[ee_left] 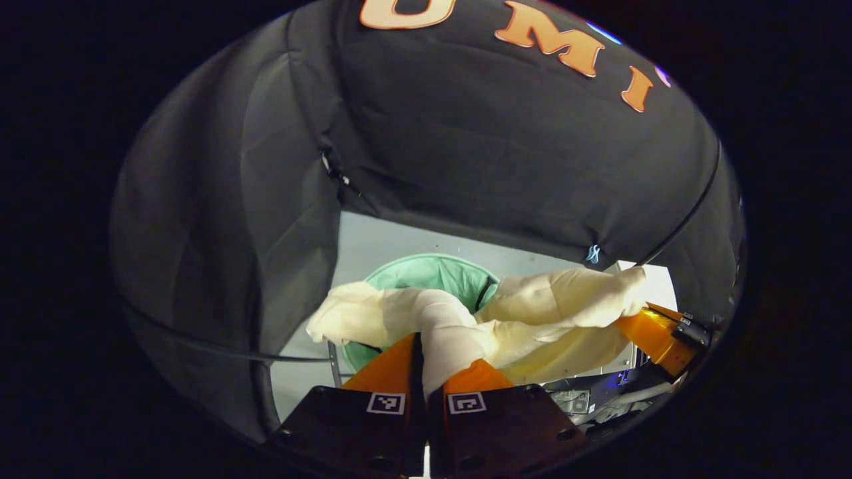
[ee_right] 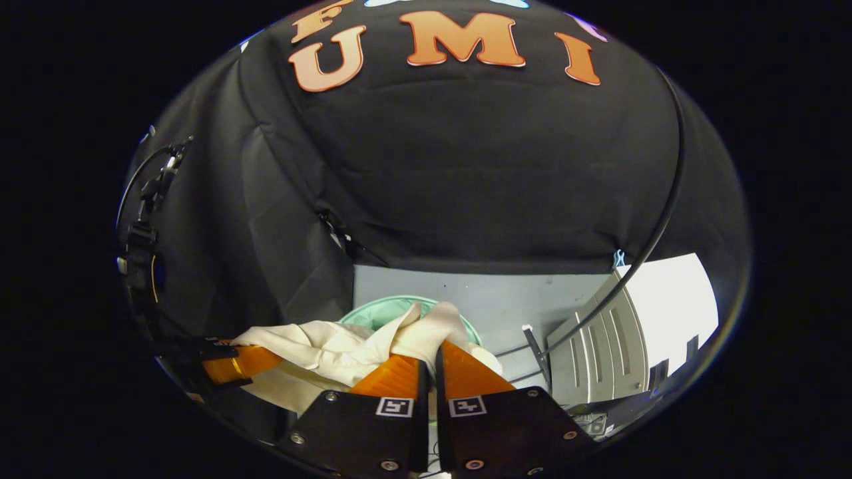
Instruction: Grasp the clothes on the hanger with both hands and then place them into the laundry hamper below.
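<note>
Our left gripper (ee_left: pixel 436 356) and right gripper (ee_right: pixel 431 356) each pinch the cream garment (ee_left: pixel 532 313), stretched lengthwise between them above the green hamper (ee_left: pixel 426 273).

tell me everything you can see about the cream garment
The cream garment looks like soft, thin, wrinkled fabric, bunched rather than spread. It hangs stretched between the two tools: the left tool pinches one bunch, the right tool another. The slack sags between them, above the green laundry hamper on the pale floor. No hanger touches it.
</note>
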`<state>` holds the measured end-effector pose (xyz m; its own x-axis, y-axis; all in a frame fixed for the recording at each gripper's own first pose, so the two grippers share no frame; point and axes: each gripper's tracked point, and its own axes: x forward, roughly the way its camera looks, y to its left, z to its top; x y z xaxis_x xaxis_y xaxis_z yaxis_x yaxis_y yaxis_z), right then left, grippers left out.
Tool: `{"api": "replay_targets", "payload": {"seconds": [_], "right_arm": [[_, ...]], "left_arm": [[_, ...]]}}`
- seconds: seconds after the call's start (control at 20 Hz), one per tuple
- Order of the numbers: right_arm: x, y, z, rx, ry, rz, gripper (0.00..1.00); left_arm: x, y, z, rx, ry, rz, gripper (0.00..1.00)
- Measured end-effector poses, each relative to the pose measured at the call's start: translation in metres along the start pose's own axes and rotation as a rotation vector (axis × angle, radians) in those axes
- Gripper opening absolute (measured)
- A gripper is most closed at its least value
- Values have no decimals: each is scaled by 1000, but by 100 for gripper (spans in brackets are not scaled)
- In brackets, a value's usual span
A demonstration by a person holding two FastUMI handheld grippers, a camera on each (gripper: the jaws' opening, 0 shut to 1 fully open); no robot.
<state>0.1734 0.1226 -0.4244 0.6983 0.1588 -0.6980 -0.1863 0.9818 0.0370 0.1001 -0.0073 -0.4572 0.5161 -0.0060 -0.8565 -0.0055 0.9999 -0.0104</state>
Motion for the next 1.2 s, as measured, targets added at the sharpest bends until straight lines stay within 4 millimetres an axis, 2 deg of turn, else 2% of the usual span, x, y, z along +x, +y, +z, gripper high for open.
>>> {"api": "replay_targets", "payload": {"seconds": [0.15,0.3,0.6,0.7,0.8,0.85,0.9,0.95,1.0,1.05,1.1,1.15,1.2], "right_arm": [[8,-4,-20,-14,35,-21,8],[10,0,-30,-12,66,-23,8],[17,-4,-52,-24,116,-55,10],[19,-2,-58,-26,130,-58,11],[18,0,-63,-28,143,-54,11],[19,1,-65,-29,149,-51,12],[19,3,-67,-31,150,-51,13],[19,4,-67,-35,151,-50,13],[19,5,-68,-39,152,-49,14],[19,5,-69,-44,154,-49,14],[21,6,-69,-47,148,-48,14],[22,6,-70,-49,150,-49,16],[22,6,-70,-49,151,-51,16]], "left_arm": [[3,12,-17,-2,41,22,10],[5,17,-21,3,57,31,10],[8,15,-51,-7,154,20,16],[7,11,-55,-5,163,12,13],[7,13,-56,-11,170,13,31],[5,14,-55,-18,165,14,25],[3,16,-53,-25,158,17,31],[3,21,-52,-28,150,21,29],[1,23,-51,-33,145,22,40],[1,22,-49,-38,141,22,32],[0,23,-48,-43,140,23,32],[1,26,-50,-45,139,31,41],[1,26,-52,-52,144,22,41]]}}
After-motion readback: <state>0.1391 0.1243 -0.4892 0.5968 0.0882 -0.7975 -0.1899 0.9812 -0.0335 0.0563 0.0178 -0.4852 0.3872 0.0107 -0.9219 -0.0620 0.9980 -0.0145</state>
